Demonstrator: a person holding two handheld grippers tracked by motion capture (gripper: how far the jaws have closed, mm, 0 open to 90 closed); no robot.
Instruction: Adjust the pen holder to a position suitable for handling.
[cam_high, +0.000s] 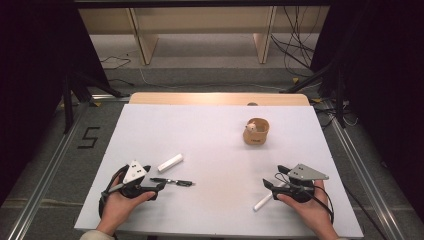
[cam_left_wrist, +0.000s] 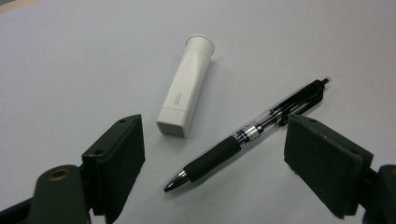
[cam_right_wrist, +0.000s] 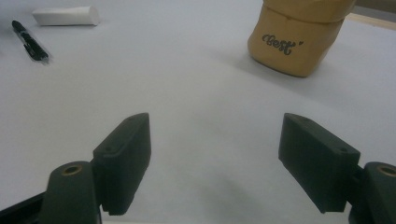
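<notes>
A black click pen (cam_high: 172, 182) (cam_left_wrist: 247, 135) lies on the white table (cam_high: 215, 150), just in front of my left gripper (cam_high: 155, 177) (cam_left_wrist: 212, 163). That gripper is open and its jaws stand on either side of the pen's grip end without touching it. A white tube-shaped marker (cam_high: 170, 162) (cam_left_wrist: 184, 95) lies just beyond the pen. A tan cup (cam_high: 256, 131) (cam_right_wrist: 294, 42) with a small pale object inside stands at the back right. My right gripper (cam_high: 273, 176) (cam_right_wrist: 215, 158) is open and empty, facing the cup from a distance. A second white stick (cam_high: 262, 201) lies under the right hand.
The pen (cam_right_wrist: 29, 44) and the white marker (cam_right_wrist: 65, 16) lie far off at the upper left of the right gripper view. A wooden strip (cam_high: 220, 98) borders the table's far edge. Shelf legs and cables are on the floor beyond.
</notes>
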